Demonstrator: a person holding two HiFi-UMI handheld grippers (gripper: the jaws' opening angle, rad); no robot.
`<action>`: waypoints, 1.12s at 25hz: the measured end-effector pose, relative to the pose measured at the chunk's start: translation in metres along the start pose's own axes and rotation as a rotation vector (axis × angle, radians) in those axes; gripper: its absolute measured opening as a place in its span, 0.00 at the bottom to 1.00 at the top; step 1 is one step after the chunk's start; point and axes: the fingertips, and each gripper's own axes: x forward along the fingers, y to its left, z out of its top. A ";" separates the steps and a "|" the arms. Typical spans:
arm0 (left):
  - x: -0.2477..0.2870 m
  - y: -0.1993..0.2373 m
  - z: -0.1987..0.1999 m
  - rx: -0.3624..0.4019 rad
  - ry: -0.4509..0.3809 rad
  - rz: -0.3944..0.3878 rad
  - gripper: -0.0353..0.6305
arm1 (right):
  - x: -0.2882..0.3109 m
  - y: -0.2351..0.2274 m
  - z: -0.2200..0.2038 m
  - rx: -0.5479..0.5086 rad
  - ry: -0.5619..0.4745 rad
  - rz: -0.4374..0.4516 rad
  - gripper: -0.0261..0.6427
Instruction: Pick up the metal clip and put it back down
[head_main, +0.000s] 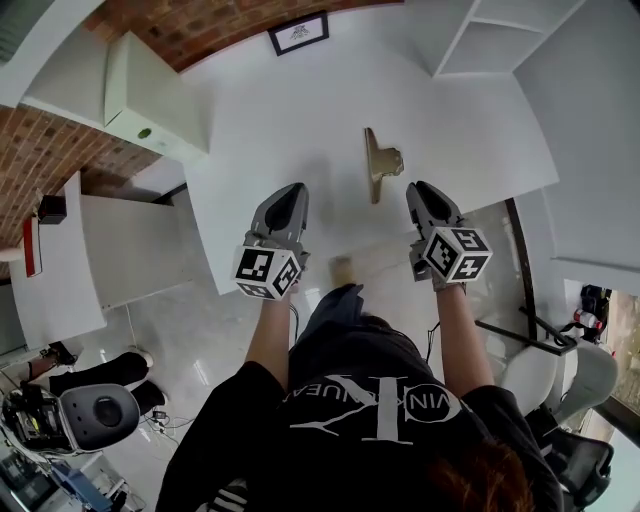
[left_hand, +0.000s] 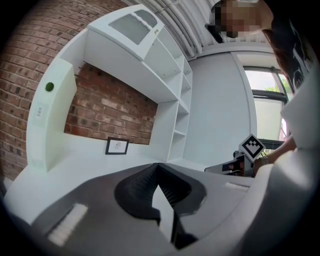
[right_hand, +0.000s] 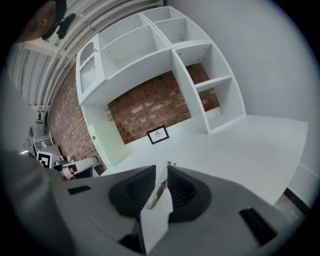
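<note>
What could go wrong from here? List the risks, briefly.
1. The right gripper sits close beside the clip with its jaws only a narrow slit apart. Moving in like that would likely shove the clip instead of straddling it.
2. The clip lies flat on the smooth white table, so a nudge may send it sliding or spinning.

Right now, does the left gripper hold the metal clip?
No, in the head view the metal clip lies on the white table, apart from the left gripper.
</note>
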 end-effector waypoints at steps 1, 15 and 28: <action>0.006 0.000 -0.001 0.000 0.005 -0.011 0.07 | 0.005 -0.002 0.001 0.012 0.006 -0.002 0.09; 0.051 0.004 -0.012 -0.019 0.033 -0.086 0.07 | 0.053 -0.020 -0.009 0.155 0.093 -0.020 0.17; 0.066 0.004 -0.017 -0.052 0.020 -0.051 0.07 | 0.082 -0.031 -0.015 0.274 0.151 -0.016 0.18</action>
